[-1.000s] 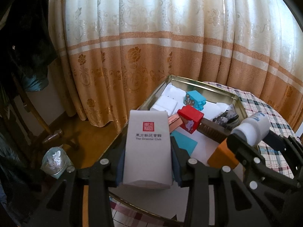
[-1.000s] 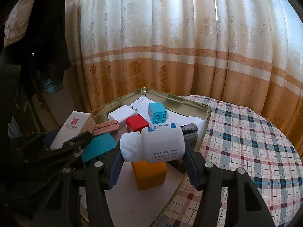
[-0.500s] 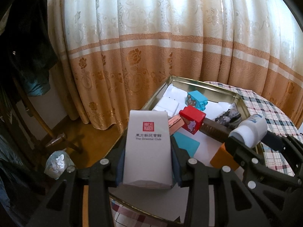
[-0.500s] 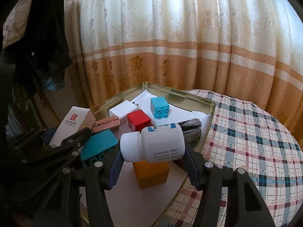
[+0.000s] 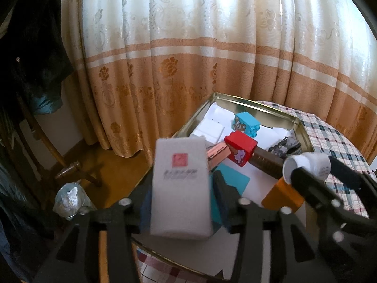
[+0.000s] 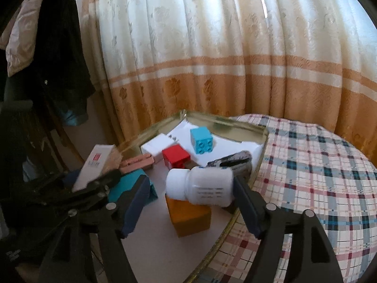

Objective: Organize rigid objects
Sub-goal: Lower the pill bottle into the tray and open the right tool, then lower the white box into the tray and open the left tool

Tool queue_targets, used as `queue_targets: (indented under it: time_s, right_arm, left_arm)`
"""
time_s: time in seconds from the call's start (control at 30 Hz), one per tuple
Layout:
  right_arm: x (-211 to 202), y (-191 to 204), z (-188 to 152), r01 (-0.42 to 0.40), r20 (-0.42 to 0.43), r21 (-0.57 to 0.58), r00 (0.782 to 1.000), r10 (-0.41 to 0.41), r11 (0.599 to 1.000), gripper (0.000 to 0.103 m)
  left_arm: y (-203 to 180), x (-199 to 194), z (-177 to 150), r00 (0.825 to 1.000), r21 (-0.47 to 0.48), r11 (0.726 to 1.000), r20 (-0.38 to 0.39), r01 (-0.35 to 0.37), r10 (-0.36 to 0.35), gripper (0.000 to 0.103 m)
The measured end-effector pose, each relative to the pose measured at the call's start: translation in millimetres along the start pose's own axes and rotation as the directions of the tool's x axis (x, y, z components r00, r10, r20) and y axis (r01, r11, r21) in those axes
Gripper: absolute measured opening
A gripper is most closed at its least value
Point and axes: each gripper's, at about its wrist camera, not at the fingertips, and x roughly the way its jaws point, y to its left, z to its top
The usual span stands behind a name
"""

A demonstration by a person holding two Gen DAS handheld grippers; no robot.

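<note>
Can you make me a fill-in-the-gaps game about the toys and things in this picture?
1. The square plastic toy brick with the bear picture is coloured ___.
2. The white plastic bottle at the right tool hangs over the ___ block.
3. Behind the gold metal tin hangs a cream and orange ___.

Missing words: blue, orange, curtain.

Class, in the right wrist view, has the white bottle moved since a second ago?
Yes: against the orange block, the white bottle has shifted slightly right, as the right claw opened off its cap.
</note>
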Motion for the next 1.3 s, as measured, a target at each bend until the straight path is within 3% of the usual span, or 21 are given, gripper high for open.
queue_targets:
  time_s: [0.2,0.47,0.7,0.77,0.9,1.1,1.3]
  right_arm:
    - [-12,-11,1,0.055,0.057,0.049,0.997,-0.057,0.997,0.083]
    - [-16,-15,2,0.069,0.067,0.063,0.995,-0.073,0.996,0.083]
    - [-20,-19,1,0.084,0.074,0.075,0.993,-0.09,0.994,0.083]
    - [-25,-22,1,0.119,0.094,0.09,0.987,-0.128,0.989,0.083]
    - [-40,-31,1,0.226,0.162,0.132,0.956,-0.246,0.965,0.083]
    - [-29,-41,3,0.262,0.097,0.153,0.956,-0.278,0.953,0.083]
    - [-10,-34,1,0.295,0.018,0.104,0.954,-0.298,0.95,0.083]
  left_arm:
    - [-6,-4,-1,1.0,0.003,1.0,0.007,0.012,-0.012,0.078]
    - [-18,-8,-2,0.999,0.049,0.999,0.032,-0.017,0.015,0.093]
    - [-19,-5,-3,0.999,0.051,0.998,0.021,-0.033,0.032,0.099]
    - [-19,-5,-3,0.999,0.049,0.998,0.021,-0.034,0.033,0.099]
    - [-20,-4,-3,0.999,0.054,0.998,0.019,-0.041,0.04,0.101]
    - [-23,-3,-4,0.998,0.071,0.996,0.012,-0.056,0.055,0.102]
    - [-24,-1,-3,0.997,0.083,0.994,0.005,-0.072,0.072,0.102]
